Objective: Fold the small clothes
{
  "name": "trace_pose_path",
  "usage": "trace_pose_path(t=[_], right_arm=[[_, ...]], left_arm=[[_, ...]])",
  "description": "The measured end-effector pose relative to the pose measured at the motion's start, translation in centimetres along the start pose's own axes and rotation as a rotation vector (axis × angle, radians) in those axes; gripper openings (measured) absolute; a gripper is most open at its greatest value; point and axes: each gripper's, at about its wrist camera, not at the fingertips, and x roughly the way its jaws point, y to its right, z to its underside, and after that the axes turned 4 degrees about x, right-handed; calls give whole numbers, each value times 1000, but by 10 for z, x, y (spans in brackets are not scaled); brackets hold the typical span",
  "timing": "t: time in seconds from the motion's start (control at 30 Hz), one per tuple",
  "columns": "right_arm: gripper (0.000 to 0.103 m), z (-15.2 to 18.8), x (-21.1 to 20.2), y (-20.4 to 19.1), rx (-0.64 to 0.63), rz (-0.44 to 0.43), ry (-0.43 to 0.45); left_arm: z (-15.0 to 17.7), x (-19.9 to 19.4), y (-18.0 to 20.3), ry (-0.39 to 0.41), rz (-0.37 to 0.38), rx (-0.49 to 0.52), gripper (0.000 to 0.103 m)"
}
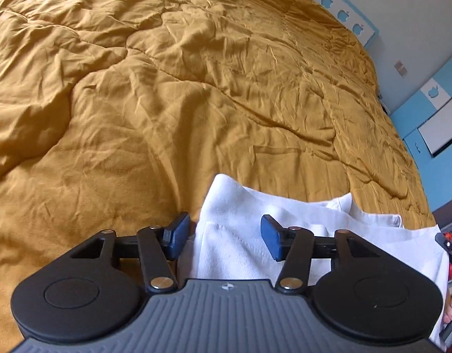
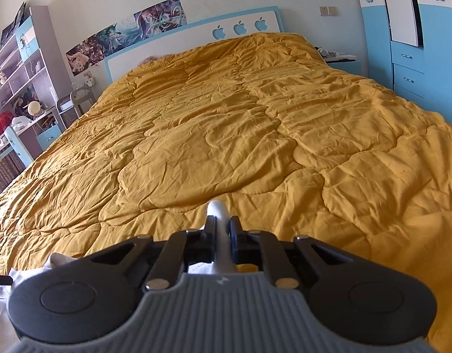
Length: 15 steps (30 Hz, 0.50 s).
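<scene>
Left gripper spread wide, low centre of its frame, blue pads either side of the white garment, which lies rumpled at lower right on the mustard quilt. Right gripper is pinching a fold of that white cloth, bottom centre, with the headboard beyond.
</scene>
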Motion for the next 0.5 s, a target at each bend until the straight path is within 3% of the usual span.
trace_pose_path(t=[0.03,0.07,0.33,0.5], right_arm=[[4,1,1,1,10,1,-2],[4,1,1,2,17,2,0],[3,-16,-11,-10,-69,-3,103],[3,-26,5,-9,-74,54,123]], left_arm=[[1,0,3,20,-31,12,29],[1,-2,5,38,-39,5,12],[-6,-43,21,302,60,-6,10],[-6,-8,2,290,44,-115,11]])
